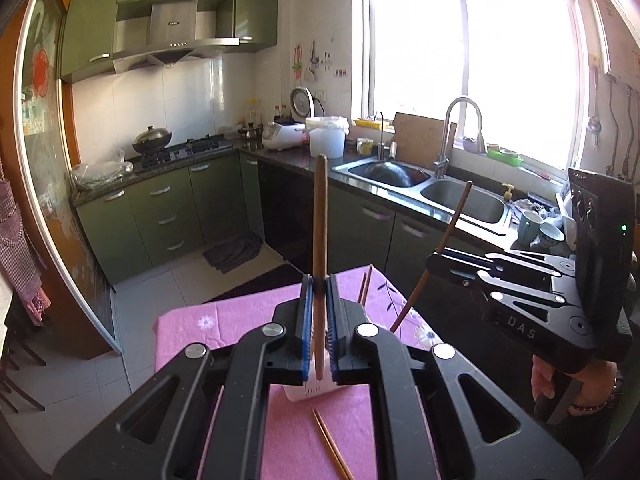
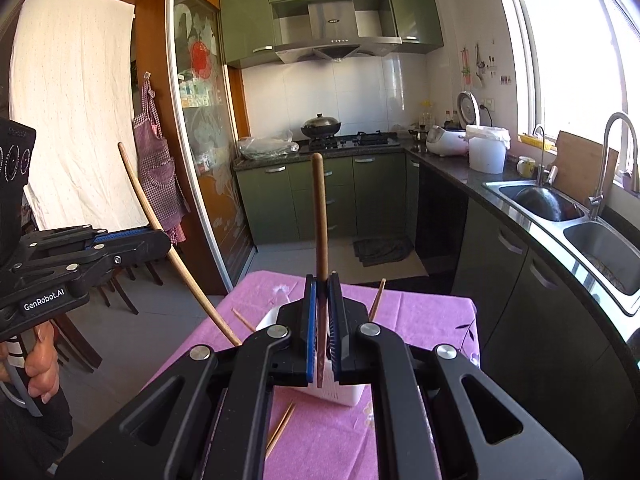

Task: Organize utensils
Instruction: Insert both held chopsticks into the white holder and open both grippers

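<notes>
Both grippers, left (image 1: 319, 304) and right (image 2: 322, 312), clamp upright chopsticks (image 1: 320, 248) directly above white holder (image 1: 316, 390); long axes near vertical.

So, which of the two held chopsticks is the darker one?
The chopstick in the right gripper is darker, reddish-brown; the left gripper holds a paler tan one.

Small kitchen, green cabinets (image 2: 320, 196) above and below, dark countertop (image 1: 288, 158) in an L. Steel range hood (image 1: 174, 36) over gas hob (image 2: 354, 140) with lidded wok (image 2: 320, 125). White tiled wall (image 2: 312, 88). Large window (image 1: 468, 48), strong daylight, blown out. Double steel sink (image 1: 464, 200) with tall faucet (image 1: 460, 120) beneath. Pale tiled floor (image 1: 148, 300), dark mat (image 2: 382, 250). Sliding glass door (image 2: 204, 140) in orange wood frame, checked apron (image 2: 156, 168) hanging beside.
</notes>
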Demonstrator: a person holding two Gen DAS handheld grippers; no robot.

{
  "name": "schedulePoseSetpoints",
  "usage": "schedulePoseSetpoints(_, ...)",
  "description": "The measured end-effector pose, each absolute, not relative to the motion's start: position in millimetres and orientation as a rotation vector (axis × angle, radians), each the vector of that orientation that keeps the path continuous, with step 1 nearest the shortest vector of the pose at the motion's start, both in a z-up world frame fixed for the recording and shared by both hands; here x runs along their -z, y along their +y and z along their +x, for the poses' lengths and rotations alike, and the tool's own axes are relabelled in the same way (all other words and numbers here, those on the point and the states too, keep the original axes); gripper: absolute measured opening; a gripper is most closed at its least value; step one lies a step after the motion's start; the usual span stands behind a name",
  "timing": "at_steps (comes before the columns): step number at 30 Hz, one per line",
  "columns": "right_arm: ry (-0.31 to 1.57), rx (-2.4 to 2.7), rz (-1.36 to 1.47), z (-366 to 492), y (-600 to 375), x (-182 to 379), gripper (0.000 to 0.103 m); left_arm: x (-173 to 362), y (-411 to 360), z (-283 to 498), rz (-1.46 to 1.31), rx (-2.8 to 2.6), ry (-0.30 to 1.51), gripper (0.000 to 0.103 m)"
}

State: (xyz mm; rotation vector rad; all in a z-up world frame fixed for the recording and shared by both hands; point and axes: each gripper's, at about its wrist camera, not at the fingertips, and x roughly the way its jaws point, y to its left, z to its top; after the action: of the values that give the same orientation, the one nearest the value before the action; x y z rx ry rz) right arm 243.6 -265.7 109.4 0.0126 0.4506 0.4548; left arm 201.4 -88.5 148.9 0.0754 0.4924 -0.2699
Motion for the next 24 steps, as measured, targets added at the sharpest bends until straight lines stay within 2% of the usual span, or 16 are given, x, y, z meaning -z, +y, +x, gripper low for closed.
schedulePoseSetpoints(5,0.444,-0.412,-0.003,282,-257,-109,0.007,-140,-99,241,0.068,0.23,0.492,0.007)
schedulePoseSetpoints(10,0.537,-0.419,-0.001,318,-248,-66,0.007,-102,-102,276,0.075,0.201,0.589,0.007)
schedulePoseSetpoints(16,0.643,-0.429,0.012,339,-246,-10,0.007,-59,-96,285,0.088,0.17,0.659,0.007)
schedulePoseSetpoints(24,0.683,-0.414,0.004,344,-250,16,0.008,-32,-94,288,0.088,0.156,0.682,0.007)
